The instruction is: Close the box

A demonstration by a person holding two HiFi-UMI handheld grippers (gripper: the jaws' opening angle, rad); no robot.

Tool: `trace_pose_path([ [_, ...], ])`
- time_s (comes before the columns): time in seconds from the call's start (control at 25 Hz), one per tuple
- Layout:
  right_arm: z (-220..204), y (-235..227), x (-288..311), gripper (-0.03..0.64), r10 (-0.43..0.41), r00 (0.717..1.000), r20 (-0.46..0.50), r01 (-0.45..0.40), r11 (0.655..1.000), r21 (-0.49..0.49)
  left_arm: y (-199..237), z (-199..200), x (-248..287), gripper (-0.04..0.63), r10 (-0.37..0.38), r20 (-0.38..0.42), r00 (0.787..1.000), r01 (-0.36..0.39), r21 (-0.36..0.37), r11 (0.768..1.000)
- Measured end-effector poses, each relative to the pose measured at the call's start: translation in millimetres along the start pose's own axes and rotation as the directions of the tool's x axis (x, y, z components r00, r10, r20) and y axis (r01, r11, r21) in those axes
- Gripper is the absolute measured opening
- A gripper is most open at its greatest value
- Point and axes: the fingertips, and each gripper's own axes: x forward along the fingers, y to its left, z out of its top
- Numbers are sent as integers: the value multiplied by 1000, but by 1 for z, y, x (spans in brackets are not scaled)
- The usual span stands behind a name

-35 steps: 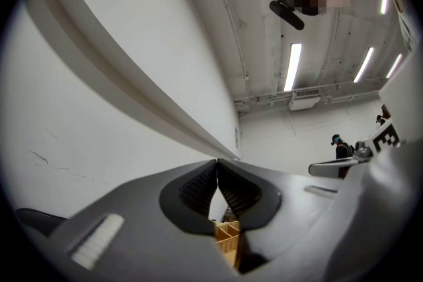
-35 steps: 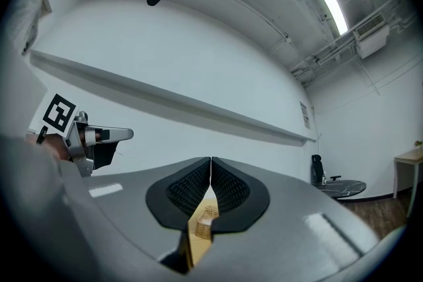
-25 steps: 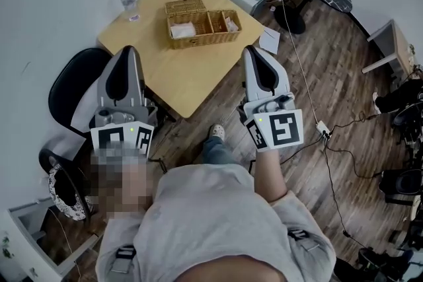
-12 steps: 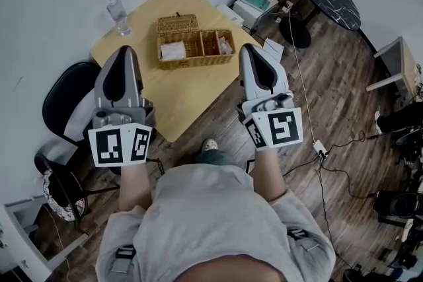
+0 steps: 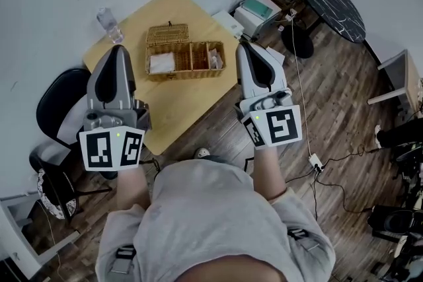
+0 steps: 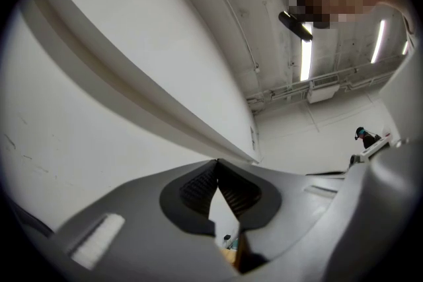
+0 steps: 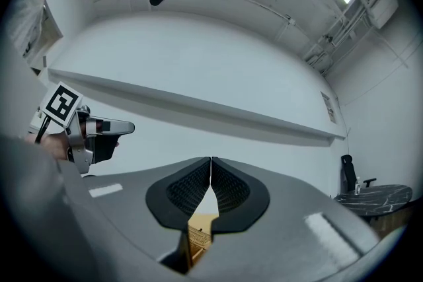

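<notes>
A light wooden surface [image 5: 180, 101] stands on a plank floor [image 5: 344, 109], with one corner pointing toward the person. The left claw [image 5: 117, 49] shows over its near left part, and the right claw [image 5: 247, 47] shows at its right edge. Two things lie on it. A wicker box [image 5: 186, 63] sits between the tips of the two claws, its lid [image 5: 167, 34] tipped up on the far side behind the left compartment. A glass [image 5: 108, 22] stands beyond the left claw near the far left edge, well apart from the box. On the floor, right of the right claw, a cable [image 5: 301, 96] runs to a white power strip [image 5: 316, 162].
</notes>
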Motion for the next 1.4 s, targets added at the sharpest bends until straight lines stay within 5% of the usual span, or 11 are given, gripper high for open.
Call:
trace_pose_path([
  [0.36,-14,-14,16,6,35,999,-3,-34,999,34,-1,-9,15,58,43,-46,998,-41,50,998],
  [1.0,-54,-41,92,6,84,995,-46,-81,995,55,33,-59,91,58,63,-152,986,-64,-3,998],
  [1.4,-89,-41,154,6,156,984,-90,-148,986,82,65,-121,135,60,13,-312,950,-29,-48,998],
])
